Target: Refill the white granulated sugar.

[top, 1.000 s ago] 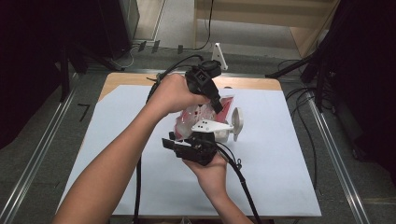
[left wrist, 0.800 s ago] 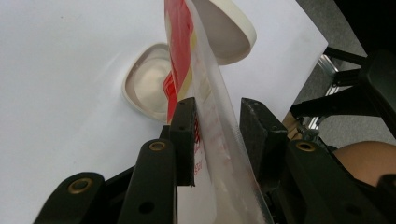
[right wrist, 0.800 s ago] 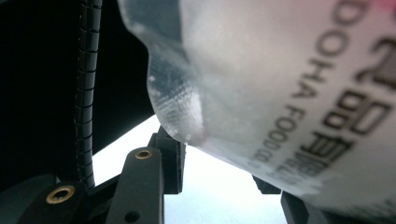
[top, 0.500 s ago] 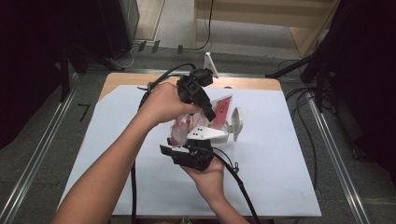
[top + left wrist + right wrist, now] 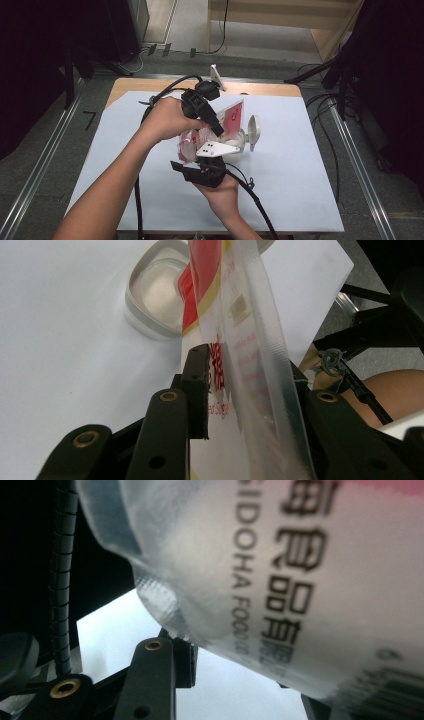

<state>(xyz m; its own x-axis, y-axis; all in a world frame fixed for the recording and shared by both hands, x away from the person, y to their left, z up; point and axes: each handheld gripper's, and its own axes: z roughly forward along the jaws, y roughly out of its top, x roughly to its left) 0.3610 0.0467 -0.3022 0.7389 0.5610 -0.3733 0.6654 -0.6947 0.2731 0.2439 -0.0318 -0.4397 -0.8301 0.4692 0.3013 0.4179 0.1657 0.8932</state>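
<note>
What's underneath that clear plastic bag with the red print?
Beneath the clear red-printed plastic bag sits an open white rounded container on the white table sheet, holding something pale. The bag covers its far side.

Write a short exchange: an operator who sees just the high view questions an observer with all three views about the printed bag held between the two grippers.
Operator: Is the left gripper really clamped on the bag?
Observer: Yes. In the left gripper view its jaws stand either side of the bag, one pad flat against the red print.
Operator: What does the right gripper camera read on it?
Observer: Black lettering, "SIDOHA FOOD", across the bag's white face.
Operator: Is the open container below empty?
Observer: The left gripper view shows something pale and whitish inside. I cannot tell what it is.
</note>
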